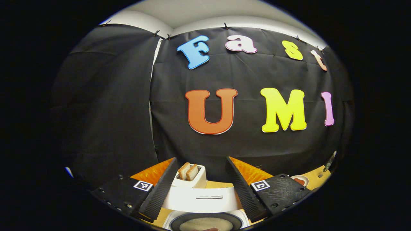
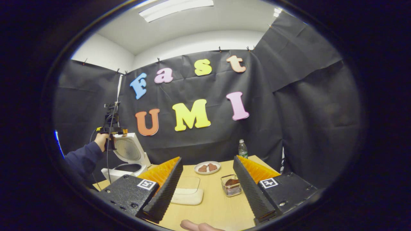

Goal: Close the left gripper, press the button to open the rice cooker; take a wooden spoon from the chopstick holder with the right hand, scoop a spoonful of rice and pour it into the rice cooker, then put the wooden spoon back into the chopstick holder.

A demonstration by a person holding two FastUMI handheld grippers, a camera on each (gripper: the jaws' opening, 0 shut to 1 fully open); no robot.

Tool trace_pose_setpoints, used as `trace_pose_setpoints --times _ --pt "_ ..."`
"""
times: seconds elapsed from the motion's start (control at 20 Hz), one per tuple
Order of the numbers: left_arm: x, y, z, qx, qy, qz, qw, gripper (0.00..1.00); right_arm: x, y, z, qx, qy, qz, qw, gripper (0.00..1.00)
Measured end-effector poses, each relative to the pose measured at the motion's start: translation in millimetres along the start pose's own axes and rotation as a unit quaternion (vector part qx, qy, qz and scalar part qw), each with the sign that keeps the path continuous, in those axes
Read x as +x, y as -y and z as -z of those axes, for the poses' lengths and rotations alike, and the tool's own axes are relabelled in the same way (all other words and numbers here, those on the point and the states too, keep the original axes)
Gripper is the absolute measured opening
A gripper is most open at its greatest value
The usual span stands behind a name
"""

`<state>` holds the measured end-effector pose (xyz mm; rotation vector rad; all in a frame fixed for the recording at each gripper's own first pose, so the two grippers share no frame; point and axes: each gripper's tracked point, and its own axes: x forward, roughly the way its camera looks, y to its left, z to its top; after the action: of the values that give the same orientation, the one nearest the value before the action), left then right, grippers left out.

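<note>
1. Rice cooker (image 2: pixel 126 160) stands lid-up at the desk's (image 2: pixel 215 205) left edge.
2. Left gripper (image 1: pixel 200 183) fingers spread, empty, above the cooker.
3. Right gripper (image 2: pixel 208 187) fingers spread, empty.

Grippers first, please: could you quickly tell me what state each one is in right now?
Left gripper: open, holding nothing, above the open rice cooker.
Right gripper: open, holding nothing, over the table.
</note>
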<state>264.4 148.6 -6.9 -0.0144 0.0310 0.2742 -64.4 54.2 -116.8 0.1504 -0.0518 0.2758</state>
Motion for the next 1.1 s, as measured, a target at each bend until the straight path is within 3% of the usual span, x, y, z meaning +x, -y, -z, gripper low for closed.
trace_pose_setpoints --times 0.3,0.35,0.45,0.75,1.0,1.1 --pt "-48.4 4.7 41.4 0.0 -0.031 0.022 0.999 0.95 -60.9 6.5 -21.3 -0.003 0.017 0.004 1.0 1.0" --pt "-54.7 5.6 52.4 -0.002 -0.043 0.025 0.999 0.95 -67.6 8.3 -21.7 -0.007 0.018 0.006 1.0 0.96" --pt "-68.0 3.1 70.9 -0.003 -0.063 0.02 0.998 0.95 -78.1 8.6 -24.5 -0.015 0.02 0.01 1.0 1.0" --pt "-96.4 3.0 129.6 -0.005 -0.12 0.036 0.992 0.95 -102.7 -18.0 -28.8 -0.039 0.023 -0.019 0.999 1.0" --pt "-110.1 0.1 161.7 0.023 -0.133 0.02 0.991 0.98 -100.2 -14.2 -32.2 -0.036 0.026 -0.003 0.999 0.96" --pt "-111.8 0.8 169.0 0.003 -0.138 0.023 0.99 0.97 -94.2 -12.6 -26.1 -0.027 0.016 0.001 1.0 1.0"
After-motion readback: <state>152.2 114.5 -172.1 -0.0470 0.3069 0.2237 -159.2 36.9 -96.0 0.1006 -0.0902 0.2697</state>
